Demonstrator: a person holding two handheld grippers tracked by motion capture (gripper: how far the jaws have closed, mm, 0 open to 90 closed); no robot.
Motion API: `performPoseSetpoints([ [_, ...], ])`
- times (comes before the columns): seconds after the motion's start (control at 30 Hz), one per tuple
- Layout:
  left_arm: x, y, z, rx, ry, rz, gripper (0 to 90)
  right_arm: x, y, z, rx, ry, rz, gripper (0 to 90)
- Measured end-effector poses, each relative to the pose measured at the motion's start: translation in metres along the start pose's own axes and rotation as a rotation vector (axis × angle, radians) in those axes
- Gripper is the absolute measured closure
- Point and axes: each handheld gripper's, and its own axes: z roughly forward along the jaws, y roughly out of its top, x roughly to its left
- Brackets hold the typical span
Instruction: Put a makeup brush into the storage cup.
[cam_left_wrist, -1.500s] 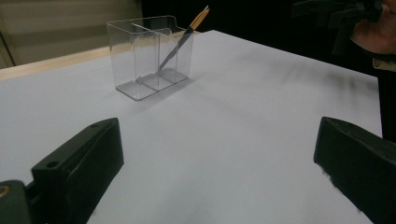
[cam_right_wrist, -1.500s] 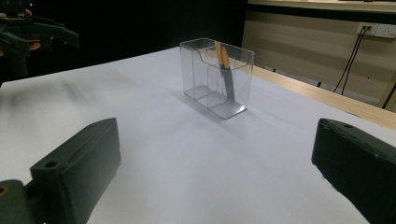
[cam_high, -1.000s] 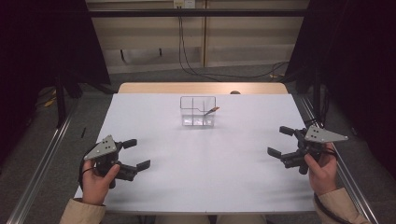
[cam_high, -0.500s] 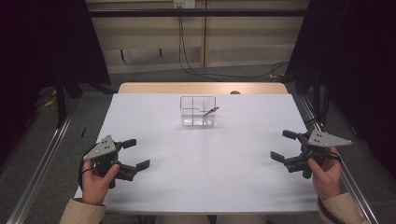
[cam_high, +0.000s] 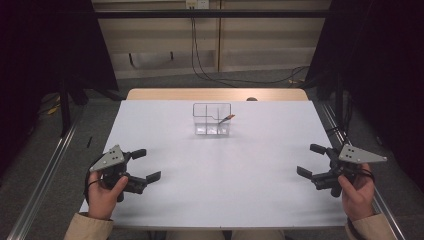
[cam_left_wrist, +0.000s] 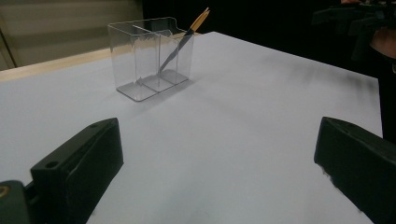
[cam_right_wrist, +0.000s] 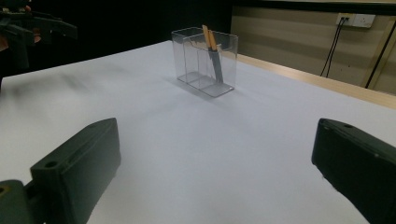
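Across the high view: 1 white worktop (cam_high: 215, 185), with 1 clear plastic organizer (cam_high: 212, 120) standing upright near its far edge, about midway across. The organizer has inner dividers; 1 pen (cam_high: 225, 119) with an orange top leans in its right-hand compartment, tip down, top tilted over the right rim. Left claw (cam_high: 146, 164), held in the person's left hand (cam_high: 102, 192) at the near-left corner of the worktop, jaws apart, nothing between them. Right claw (cam_high: 310, 160), held in the right hand (cam_high: 356, 192) at the near-right edge, jaws likewise apart and empty. Both claws sit well apart from the organizer and from each other. Each carries 1 grey 3-cornered plate on top.

Left gripper view: 2 black jaws rise at the bottom corners, spread wide over bare worktop (cam_left_wrist: 243, 140). Organizer (cam_left_wrist: 152, 58) stands farther off, upper left of centre, pen (cam_left_wrist: 182, 42) slanting in the compartment at its right end. Right claw (cam_left_wrist: 359, 18) and hand show dimly at the top right.

Right gripper view: 2 black jaws, spread wide, nothing gripped. Organizer (cam_right_wrist: 205, 60) stands farther off above centre, pen (cam_right_wrist: 213, 51) in it with the orange top uppermost. Left claw (cam_right_wrist: 32, 25) shows dimly at the top left.
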Motion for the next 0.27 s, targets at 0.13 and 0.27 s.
performPoseSetpoints([
  [0.13,-0.0002,-0.0001,-0.0002,-0.001,0.000,0.000,1.2,0.0000,-0.0005,-0.0004,-0.002,0.004,0.009,0.9],
  [0.27,0.0000,-0.0002,-0.0007,0.000,0.001,0.001,1.2,-0.0003,-0.0008,0.0001,-0.002,-0.002,0.007,0.9],
])
